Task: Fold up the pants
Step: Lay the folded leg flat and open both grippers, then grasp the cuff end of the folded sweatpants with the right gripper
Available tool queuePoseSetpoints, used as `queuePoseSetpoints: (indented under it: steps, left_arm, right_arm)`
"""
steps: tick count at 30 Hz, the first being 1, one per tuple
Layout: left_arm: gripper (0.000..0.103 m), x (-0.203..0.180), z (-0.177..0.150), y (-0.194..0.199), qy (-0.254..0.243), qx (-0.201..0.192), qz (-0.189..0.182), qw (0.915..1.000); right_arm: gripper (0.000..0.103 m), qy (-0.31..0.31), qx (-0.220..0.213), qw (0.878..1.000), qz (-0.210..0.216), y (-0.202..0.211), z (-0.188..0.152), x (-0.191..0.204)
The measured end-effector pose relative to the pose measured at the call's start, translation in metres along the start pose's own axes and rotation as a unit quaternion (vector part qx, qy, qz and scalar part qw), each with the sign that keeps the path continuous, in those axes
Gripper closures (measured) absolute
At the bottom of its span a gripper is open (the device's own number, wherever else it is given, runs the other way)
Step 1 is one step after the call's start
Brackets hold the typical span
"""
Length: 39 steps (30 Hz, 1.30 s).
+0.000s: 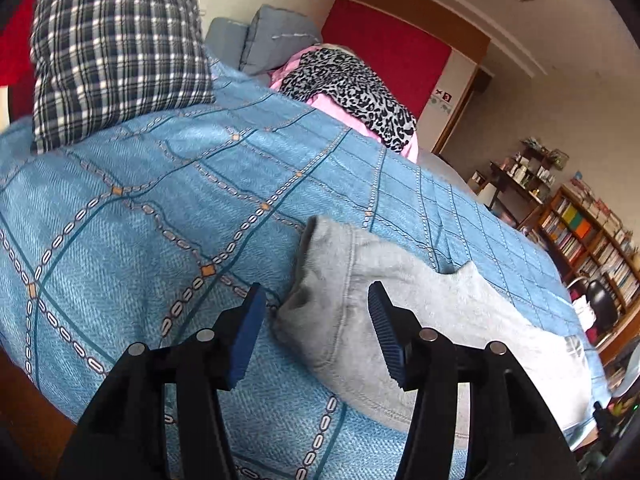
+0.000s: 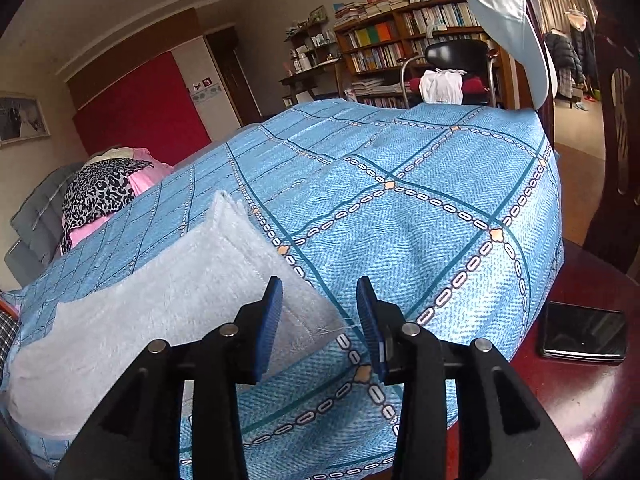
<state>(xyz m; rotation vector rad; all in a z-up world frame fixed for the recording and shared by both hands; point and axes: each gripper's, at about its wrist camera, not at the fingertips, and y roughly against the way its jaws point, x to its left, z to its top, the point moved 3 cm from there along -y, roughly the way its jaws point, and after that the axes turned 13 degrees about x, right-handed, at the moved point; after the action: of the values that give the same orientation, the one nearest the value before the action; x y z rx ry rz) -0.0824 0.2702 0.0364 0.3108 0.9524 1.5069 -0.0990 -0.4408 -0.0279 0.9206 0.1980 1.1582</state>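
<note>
Grey pants [image 1: 432, 312] lie folded on a blue patterned bedspread [image 1: 140, 208]. In the left wrist view their waistband end sits between and just beyond the blue pads of my left gripper [image 1: 318, 300], which is open; neither pad presses the cloth. In the right wrist view the pants [image 2: 160, 300] show a fleecy pale side, with a stitched hem corner near the left pad. My right gripper [image 2: 320, 298] is open above that corner, and its pads do not pinch the fabric.
A plaid pillow [image 1: 116, 52] and a leopard-print cloth on pink fabric [image 1: 352, 88] lie at the far end of the bed. A dark phone [image 2: 584, 336] rests on a red-brown surface by the bedspread [image 2: 420, 184]. Bookshelves [image 2: 404, 44] and a chair [image 2: 460, 60] stand beyond.
</note>
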Motion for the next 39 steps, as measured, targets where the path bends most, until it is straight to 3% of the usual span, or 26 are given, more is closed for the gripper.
queuePoseSetpoints:
  steps: [3, 8, 12, 16, 23, 30, 35, 39]
  left_arm:
    - [0.049, -0.04, -0.005, -0.008, -0.056, 0.009, -0.019, 0.9982]
    - [0.049, -0.107, -0.02, -0.037, -0.137, 0.043, -0.062, 0.9877]
    - [0.049, -0.151, -0.034, -0.059, -0.166, 0.07, -0.101, 0.9785]
    - [0.042, -0.182, -0.048, -0.076, -0.183, 0.091, -0.117, 0.9719]
    - [0.042, -0.186, -0.064, -0.12, -0.201, 0.118, -0.068, 0.9701]
    - [0.036, -0.19, -0.077, -0.135, -0.245, 0.084, -0.019, 0.9658]
    - [0.033, -0.194, -0.069, -0.132, -0.231, 0.088, -0.022, 0.9686]
    - [0.032, -0.212, -0.071, -0.123, -0.244, 0.082, -0.044, 0.9653]
  right_arm:
    - [0.06, 0.022, -0.013, 1.0, 0.008, 0.002, -0.002, 0.02]
    - [0.053, 0.084, -0.023, 0.996, 0.028, 0.001, -0.009, 0.064]
    - [0.047, 0.133, -0.013, 0.99, 0.044, -0.012, -0.02, 0.099]
    - [0.047, 0.161, 0.023, 0.985, 0.063, -0.034, -0.035, 0.125]
    - [0.042, 0.194, 0.05, 0.979, 0.045, -0.059, -0.047, 0.135]
    - [0.04, 0.226, 0.033, 0.973, 0.027, -0.063, -0.059, 0.139]
    - [0.04, 0.218, 0.026, 0.975, 0.029, -0.062, -0.059, 0.137]
    - [0.04, 0.202, 0.018, 0.978, 0.044, -0.054, -0.06, 0.131]
